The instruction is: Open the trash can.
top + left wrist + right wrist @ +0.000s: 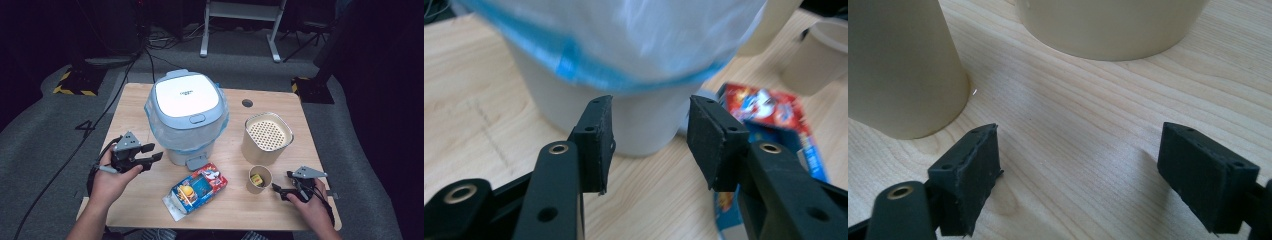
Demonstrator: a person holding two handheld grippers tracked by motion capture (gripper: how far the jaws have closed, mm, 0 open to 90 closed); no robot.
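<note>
we see a white pedal bin (187,117), lid shut, blue-edged liner bag, upright at the table's far middle.

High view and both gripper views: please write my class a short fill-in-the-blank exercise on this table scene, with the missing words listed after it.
1. The white bin is lined with a ____ plastic bag.
2. The bin's lid is ____.
3. The small paper cup stands on the table between the snack box and the ____ gripper.
4. The left gripper has nothing between its ____.

Missing words: blue; closed; right; jaws
</note>
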